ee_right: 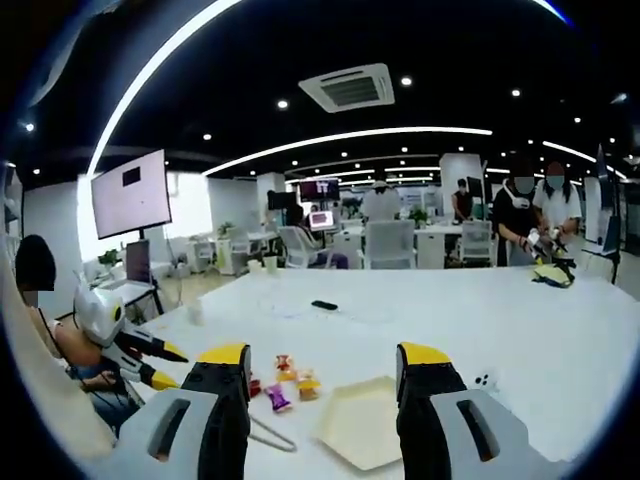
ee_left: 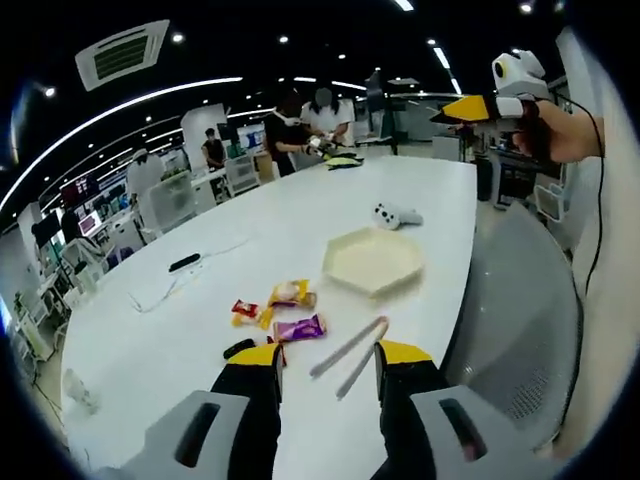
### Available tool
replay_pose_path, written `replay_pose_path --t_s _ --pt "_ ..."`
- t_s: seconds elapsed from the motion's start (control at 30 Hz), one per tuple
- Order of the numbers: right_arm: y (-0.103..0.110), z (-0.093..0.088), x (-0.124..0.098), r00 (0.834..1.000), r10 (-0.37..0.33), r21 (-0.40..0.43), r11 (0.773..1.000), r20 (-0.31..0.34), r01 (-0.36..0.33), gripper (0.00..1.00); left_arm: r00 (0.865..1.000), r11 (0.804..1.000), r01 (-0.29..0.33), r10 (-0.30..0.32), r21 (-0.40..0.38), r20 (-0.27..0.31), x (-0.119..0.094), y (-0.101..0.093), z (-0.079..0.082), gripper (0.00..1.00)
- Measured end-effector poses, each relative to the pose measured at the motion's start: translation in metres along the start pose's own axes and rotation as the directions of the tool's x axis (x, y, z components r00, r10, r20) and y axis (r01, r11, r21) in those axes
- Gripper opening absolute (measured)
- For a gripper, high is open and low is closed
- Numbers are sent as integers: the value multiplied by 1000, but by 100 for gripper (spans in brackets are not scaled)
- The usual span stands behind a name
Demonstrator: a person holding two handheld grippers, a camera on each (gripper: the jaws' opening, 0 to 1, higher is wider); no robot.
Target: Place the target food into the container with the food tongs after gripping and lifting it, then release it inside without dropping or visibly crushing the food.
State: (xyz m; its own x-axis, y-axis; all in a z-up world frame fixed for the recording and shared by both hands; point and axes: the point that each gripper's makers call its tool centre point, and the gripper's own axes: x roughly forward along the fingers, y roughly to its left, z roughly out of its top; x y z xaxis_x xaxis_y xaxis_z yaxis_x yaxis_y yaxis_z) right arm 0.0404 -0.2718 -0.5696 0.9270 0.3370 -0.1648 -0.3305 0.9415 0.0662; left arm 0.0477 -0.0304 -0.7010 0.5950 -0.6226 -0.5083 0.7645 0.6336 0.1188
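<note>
With both grippers held open and empty, the tongs [ee_left: 349, 354] lying just ahead between the left gripper [ee_left: 330, 362] jaws should be clamped first, snack packets [ee_left: 285, 310] ahead-left, hexagonal tray [ee_left: 372, 260] beyond; right gripper [ee_right: 325, 372] idles above the tray.

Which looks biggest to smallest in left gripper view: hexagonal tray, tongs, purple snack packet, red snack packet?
1. Hexagonal tray
2. Tongs, though they lie nearer the camera
3. Purple snack packet
4. Red snack packet
</note>
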Motion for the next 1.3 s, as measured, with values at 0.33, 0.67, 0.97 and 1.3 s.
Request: replay_pose_path --t_s 0.33,0.67,0.97,1.3 --pt "3 1 6 1000 12 -8 1000 0 -12 59 1000 1000 15 -15 -17 -22 10 -3 -7 36" --pt "3 -9 8 999 20 -2 1000 -29 -20 58 998 999 36 -37 -31 -58 26 -12 -24 35" --pt "4 -9 7 999 19 -6 1000 -33 -19 58 992 997 77 -79 -22 -93 43 -21 -38 35" --pt "-1 -15 2 999 2 -2 1000 -53 -2 58 986 994 110 -110 -4 -127 49 -27 -52 34"
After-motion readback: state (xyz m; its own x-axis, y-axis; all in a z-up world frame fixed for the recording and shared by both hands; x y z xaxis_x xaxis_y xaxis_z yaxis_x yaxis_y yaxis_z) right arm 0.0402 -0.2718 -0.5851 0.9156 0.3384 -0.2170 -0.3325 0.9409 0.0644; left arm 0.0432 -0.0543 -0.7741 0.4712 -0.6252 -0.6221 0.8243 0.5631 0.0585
